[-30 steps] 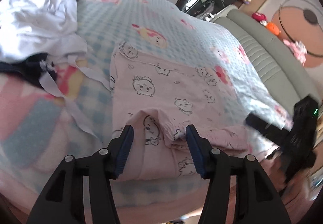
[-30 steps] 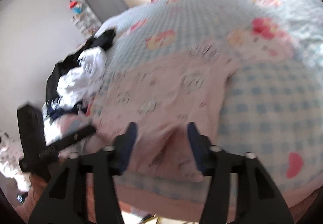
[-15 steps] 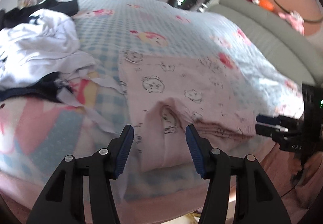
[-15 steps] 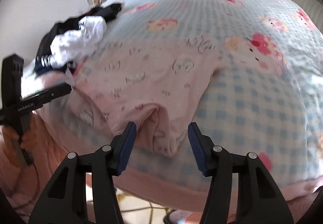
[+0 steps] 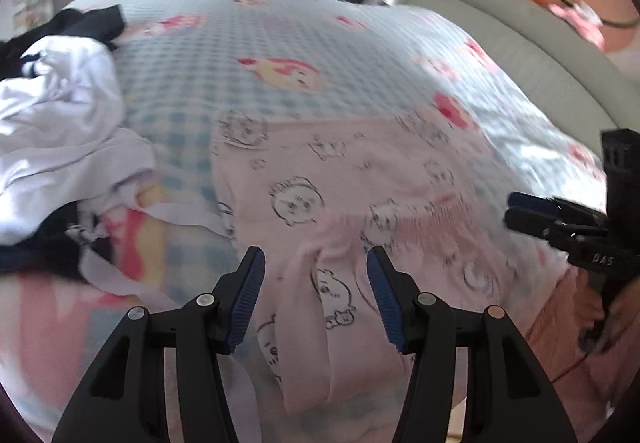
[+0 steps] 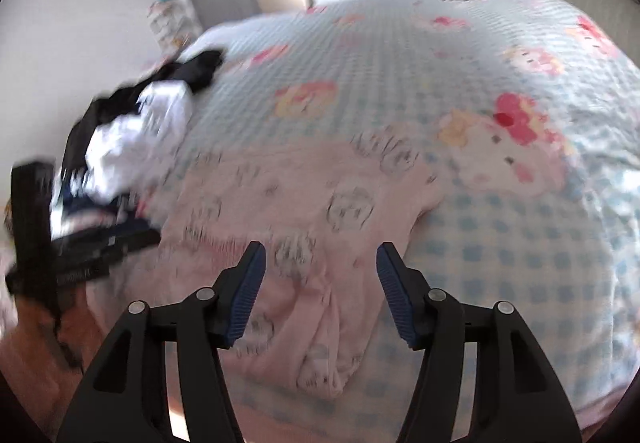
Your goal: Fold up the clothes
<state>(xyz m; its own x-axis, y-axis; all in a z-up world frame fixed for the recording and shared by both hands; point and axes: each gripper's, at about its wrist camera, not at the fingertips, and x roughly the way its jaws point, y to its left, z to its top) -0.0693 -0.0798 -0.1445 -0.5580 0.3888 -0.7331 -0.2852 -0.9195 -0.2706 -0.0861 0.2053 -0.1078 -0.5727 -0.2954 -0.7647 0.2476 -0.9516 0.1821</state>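
Both tongs, left (image 5: 315,270) and right (image 6: 320,267), gape wide and empty over the pink garment's (image 5: 352,179) near edge

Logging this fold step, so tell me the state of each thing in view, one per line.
Pink cartoon-print cotton garment: spread on the bed, near edge bunched.
White and black clothes pile: crumpled, unfolded.
Left gripper: open, holding nothing.
Right gripper: open, holding nothing.
Blue checked cartoon bedspread: spread out.

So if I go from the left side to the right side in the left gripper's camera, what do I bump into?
pile of white and black clothes → pink garment with little bear faces → right gripper, poking in from the right edge with its jaws close together.
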